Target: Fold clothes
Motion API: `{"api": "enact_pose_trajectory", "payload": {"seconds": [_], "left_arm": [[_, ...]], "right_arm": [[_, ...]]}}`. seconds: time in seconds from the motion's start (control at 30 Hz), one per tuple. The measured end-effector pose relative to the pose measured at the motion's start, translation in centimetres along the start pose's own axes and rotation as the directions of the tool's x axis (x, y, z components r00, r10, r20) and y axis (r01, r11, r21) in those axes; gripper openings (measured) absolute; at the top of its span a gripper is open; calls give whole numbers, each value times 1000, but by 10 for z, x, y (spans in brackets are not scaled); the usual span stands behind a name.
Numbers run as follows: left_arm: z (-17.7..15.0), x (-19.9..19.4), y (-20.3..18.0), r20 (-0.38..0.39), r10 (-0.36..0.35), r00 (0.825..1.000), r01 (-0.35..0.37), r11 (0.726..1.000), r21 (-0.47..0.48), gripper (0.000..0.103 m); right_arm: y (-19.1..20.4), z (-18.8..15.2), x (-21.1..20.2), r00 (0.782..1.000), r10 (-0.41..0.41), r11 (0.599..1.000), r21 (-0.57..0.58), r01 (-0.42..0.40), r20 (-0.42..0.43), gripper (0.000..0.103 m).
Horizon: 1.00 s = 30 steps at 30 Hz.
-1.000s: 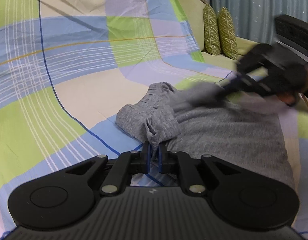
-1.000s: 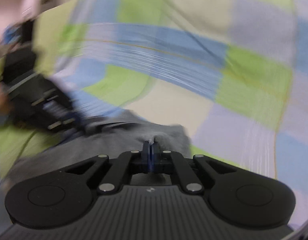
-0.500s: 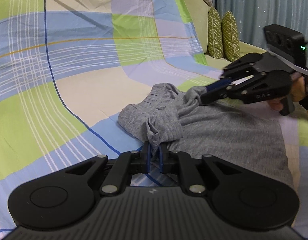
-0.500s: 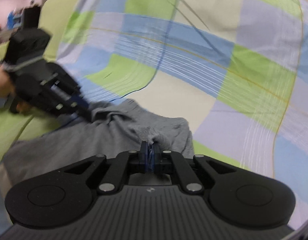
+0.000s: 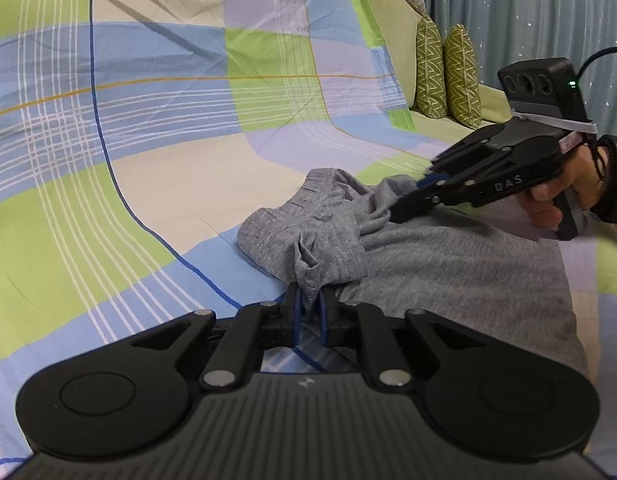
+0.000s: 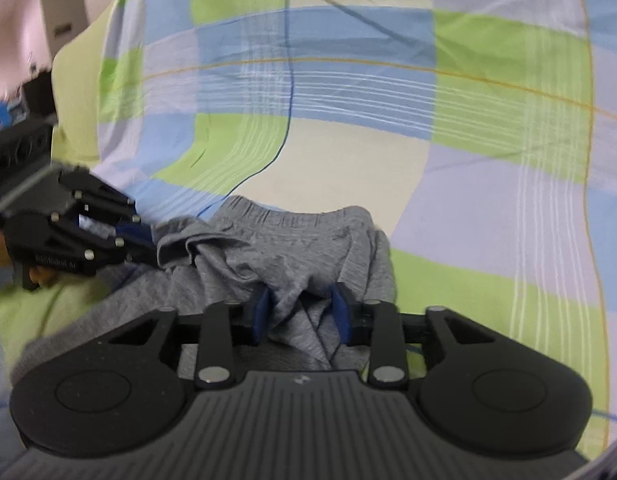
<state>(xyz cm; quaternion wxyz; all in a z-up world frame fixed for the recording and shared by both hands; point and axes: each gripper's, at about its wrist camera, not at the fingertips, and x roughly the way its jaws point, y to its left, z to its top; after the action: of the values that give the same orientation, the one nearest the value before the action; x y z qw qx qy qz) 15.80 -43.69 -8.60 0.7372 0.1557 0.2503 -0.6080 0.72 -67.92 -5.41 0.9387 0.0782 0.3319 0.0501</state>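
Half a second ago the right hand-held gripper [image 6: 300,312] was pinched shut on a tuck of the grey shorts [image 6: 292,248]; now its blue pads [image 6: 262,314] are standing well apart, with a loose ridge of grey fabric lying between them and nothing clamped. Over the same interval the left hand-held gripper [image 5: 308,306] is keeping its place at the near edge of the garment, its blue pads [image 5: 295,312] drawn close together and pinching a bunched fold of the shorts [image 5: 320,236] between them.

In the left wrist view the right hand-held gripper [image 5: 418,192] is reaching in from the right, held by a hand [image 5: 564,188], its tips sitting at a raised peak of cloth near the ribbed waistband. In the right wrist view the left hand-held gripper [image 6: 138,242] is coming in from the left, its tips touching the crumpled left end of the waistband.

The grey shorts are lying on a bed covered with a checked sheet [image 5: 148,128] of green, blue, lilac and cream, the waistband end rumpled and heaped, the rest spreading flatter toward the right in the left wrist view. Two green patterned cushions [image 5: 448,68] are standing at the far side, in front of a blue-grey curtain [image 5: 528,12] dotted with small stars.
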Motion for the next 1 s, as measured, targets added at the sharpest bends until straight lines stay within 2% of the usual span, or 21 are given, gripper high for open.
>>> {"api": "enact_pose_trajectory", "payload": {"seconds": [0.1,0.23,0.37,0.5,0.6,0.63,0.7,0.8,1.0], "left_arm": [[2,-10,-7,30,4,1000,-5,1000,24,12],[12,-23,-13,110,-3,994,-1,1000,30,10],[25,-6,-4,105,17,994,-18,1000,2,8],[28,9,8,80,38,996,-34,998,-51,9],[28,9,16,81,22,996,-15,996,-85,37],[29,8,17,82,9,997,-3,997,-77,39],[31,8,16,61,-27,998,29,999,-46,39],[33,14,13,28,-41,999,42,999,-16,39],[36,29,3,-38,-31,999,31,1000,-5,39]], "right_arm": [[7,-4,-12,1000,-15,1000,-18,15,2,4],[12,-3,-49,988,-102,994,-15,105,117,4],[16,10,-53,972,-154,984,-60,167,179,4],[12,24,-28,980,-138,985,-85,151,140,5],[2,20,1,990,-138,988,-72,139,19,5],[0,17,3,990,-142,988,-65,142,7,6],[-4,10,3,990,-144,989,-36,144,1,7],[-9,3,-2,990,-142,990,9,142,12,9],[-12,3,-10,991,-133,990,42,132,29,9]]}}
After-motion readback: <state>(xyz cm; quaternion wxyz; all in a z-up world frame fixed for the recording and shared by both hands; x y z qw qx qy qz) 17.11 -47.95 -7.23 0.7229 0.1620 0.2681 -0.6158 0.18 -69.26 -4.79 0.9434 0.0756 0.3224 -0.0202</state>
